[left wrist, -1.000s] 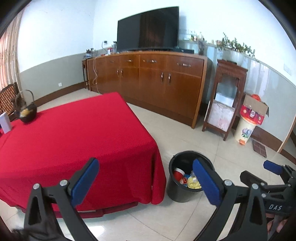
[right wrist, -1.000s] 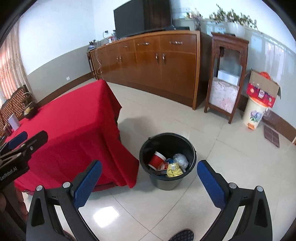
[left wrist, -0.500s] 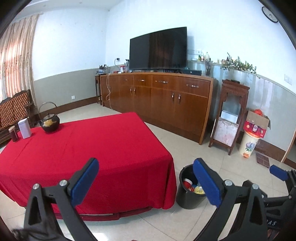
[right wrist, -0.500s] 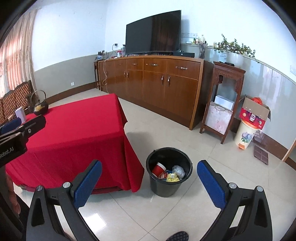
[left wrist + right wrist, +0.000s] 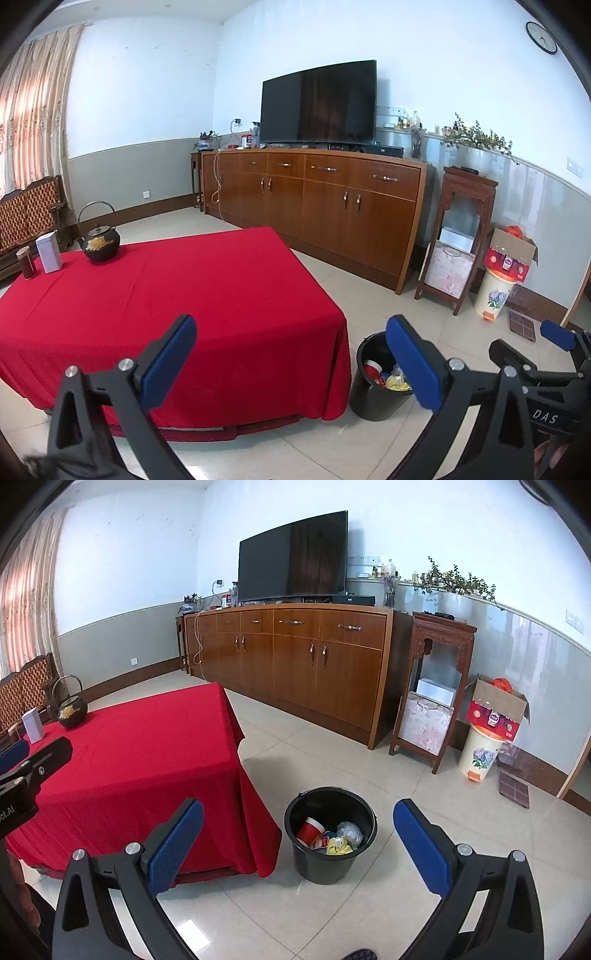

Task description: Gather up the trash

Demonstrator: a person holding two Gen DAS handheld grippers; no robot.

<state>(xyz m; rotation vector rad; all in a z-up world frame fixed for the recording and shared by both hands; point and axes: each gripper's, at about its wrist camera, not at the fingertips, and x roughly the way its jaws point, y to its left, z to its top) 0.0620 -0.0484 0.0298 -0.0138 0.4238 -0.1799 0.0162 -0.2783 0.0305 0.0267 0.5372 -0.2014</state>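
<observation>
Both the left gripper (image 5: 291, 363) and right gripper (image 5: 297, 843) gape empty; the black trash bucket (image 5: 330, 864) stands upright, mouth upward, beside the red-clothed table (image 5: 147, 746).

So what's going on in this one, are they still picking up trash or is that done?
A person holds a claw in each hand, and both the left claw and the right claw are open and empty, raised in front of the table. The black bucket stands on the floor beside the red tablecloth and already holds trash, including a red cup and a yellow wrapper. On the table only a teapot, a white tin and a small dark jar show; no loose trash is visible.
</observation>
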